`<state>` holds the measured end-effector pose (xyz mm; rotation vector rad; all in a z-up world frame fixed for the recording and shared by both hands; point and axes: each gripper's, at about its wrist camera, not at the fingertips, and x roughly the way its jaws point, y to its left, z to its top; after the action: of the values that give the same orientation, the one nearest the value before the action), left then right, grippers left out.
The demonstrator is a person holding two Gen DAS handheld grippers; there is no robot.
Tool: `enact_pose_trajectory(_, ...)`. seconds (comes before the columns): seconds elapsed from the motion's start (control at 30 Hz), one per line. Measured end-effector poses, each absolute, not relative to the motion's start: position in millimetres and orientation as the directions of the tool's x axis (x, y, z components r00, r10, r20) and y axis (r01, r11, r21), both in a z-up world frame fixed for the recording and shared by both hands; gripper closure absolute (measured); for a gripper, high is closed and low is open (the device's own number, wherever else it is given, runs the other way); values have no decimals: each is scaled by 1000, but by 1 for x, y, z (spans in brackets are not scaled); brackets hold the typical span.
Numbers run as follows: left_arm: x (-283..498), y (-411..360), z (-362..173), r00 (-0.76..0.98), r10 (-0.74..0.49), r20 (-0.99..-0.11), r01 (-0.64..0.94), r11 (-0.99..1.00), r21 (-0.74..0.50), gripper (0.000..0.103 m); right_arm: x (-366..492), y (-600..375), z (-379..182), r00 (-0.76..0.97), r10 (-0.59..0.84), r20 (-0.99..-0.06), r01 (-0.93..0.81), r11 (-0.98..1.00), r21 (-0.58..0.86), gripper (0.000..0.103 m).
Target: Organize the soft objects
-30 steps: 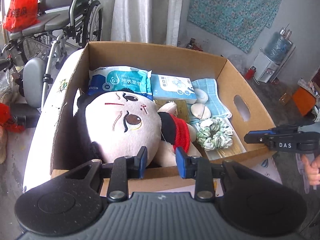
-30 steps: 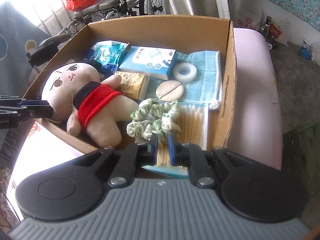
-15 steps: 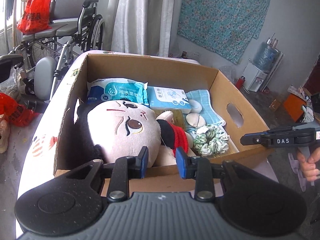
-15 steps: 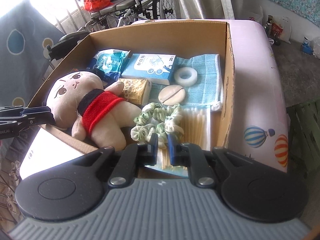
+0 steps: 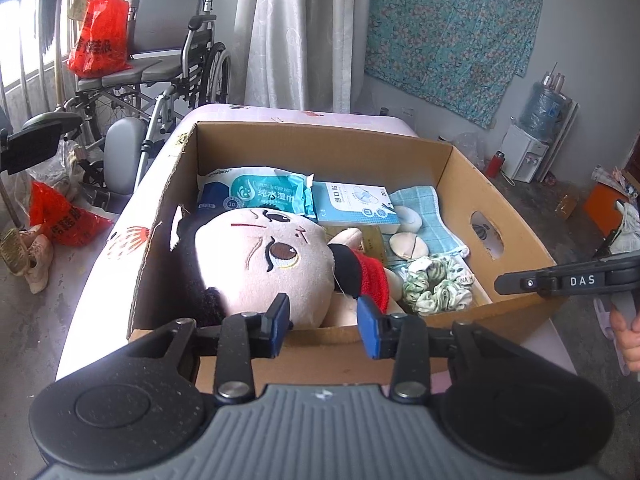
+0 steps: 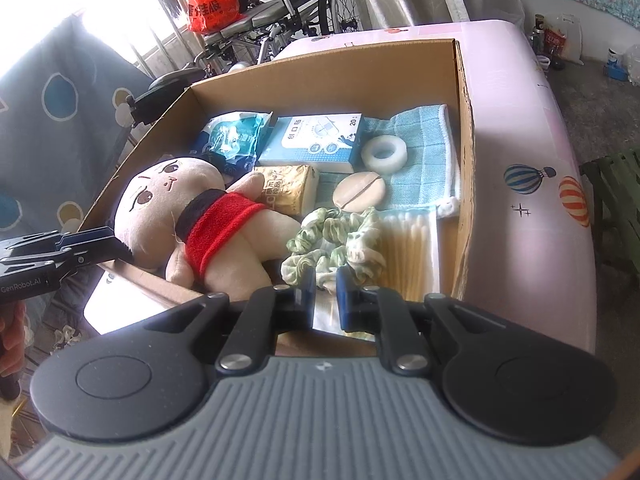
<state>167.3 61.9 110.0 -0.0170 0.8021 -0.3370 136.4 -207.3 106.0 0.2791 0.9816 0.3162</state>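
A cardboard box (image 5: 320,148) holds a plush doll (image 5: 272,264) in a red band, lying on its back at the left. A green scrunchie (image 6: 332,240) lies at the near right, beside a pack of cotton swabs (image 6: 408,248) and a blue towel (image 6: 420,152). My left gripper (image 5: 324,316) hovers over the box's near wall in front of the doll's head; its jaws are opening with nothing between them. My right gripper (image 6: 326,286) hangs just before the scrunchie, shut and empty. Each gripper also shows at the edge of the other's view.
Wet wipes (image 5: 260,196), a plaster box (image 5: 352,200), a tissue pack (image 6: 288,188), a tape roll (image 6: 384,154) and a round puff (image 6: 360,192) fill the box's back. The box sits on a pink table (image 6: 520,140). A wheelchair (image 5: 160,60) stands behind.
Both grippers have drawn back from the box, so more of the table and room shows. The left jaws stand wider apart than before. The right jaws have not changed.
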Motion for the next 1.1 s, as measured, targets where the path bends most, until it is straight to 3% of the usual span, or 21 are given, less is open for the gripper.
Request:
enact_pose_trajectory(0.13, 167, 62, 121, 665, -262, -699, 241, 962, -131, 46, 126, -204, 114, 557, 343, -756, -91, 930, 355, 91)
enact_pose_trajectory(0.3, 164, 71, 130, 690, -258, -676, 173, 966, -193, 43, 105, -205, 146, 638, 315, -703, -58, 930, 363, 89)
enact_pose_trajectory(0.47, 157, 57, 135, 700, -205, -684, 183, 977, -105, 39, 87, -203, 161, 657, 302, -691, -35, 927, 373, 88)
enact_pose_trajectory(0.67, 148, 50, 142, 718, -202, -666, 201, 976, -80, 32, 75, -202, 166, 640, 277, -716, -31, 941, 336, 87)
enact_pose_trajectory(0.83, 144, 47, 147, 732, -207, -649, 223, 973, -58, 17, 74, -205, 168, 656, 257, -710, -10, 943, 331, 84)
enact_pose_trajectory(1.1, 138, 52, 157, 755, -197, -626, 216, 975, -46, 10, 75, -196, 176, 679, 236, -696, -21, 953, 303, 82)
